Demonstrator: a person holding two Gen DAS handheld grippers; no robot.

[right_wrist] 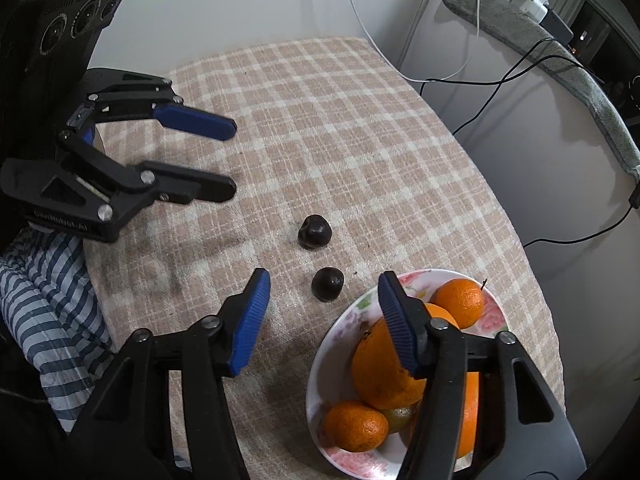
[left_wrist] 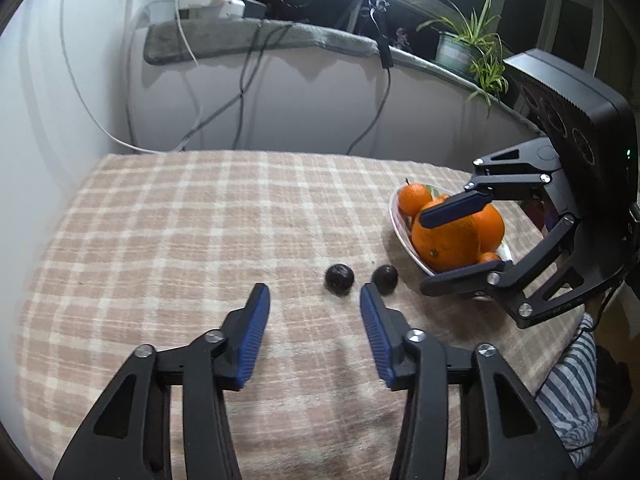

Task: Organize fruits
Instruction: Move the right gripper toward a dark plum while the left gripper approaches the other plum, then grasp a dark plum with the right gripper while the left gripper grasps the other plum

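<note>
Two small dark fruits, near-black and roundish with a slightly dimpled top, can be seen lying on the checked tablecloth [left_wrist: 192, 216] just left of the bowl: one [left_wrist: 339, 278] at centre frame in the left wrist view and the other [left_wrist: 385, 279] right beside it, close but not touching. Exactly what kind they are can't be told, maybe plums. A white floral bowl [right_wrist: 352, 320] is parked at the lower right of the right wrist view, and it's loaded with citrus: a big orange [right_wrist: 380, 372] in the middle, a small mandarin [right_wrist: 460, 302] at the back with a bit of stem, another small mandarin [right_wrist: 355, 426] at the front, plus more orange fruit partly hidden behind the finger, so the full count in there can't be pinned down. The left gripper [left_wrist: 314, 304] is held wide open over the cloth with nothing between its blue pads. The right gripper [right_wrist: 322, 292] is spread open too, empty, hanging above the bowl's edge and the nearer dark fruit. A potted spider plant [left_wrist: 472, 46] sits on the ledge at upper right.
</note>
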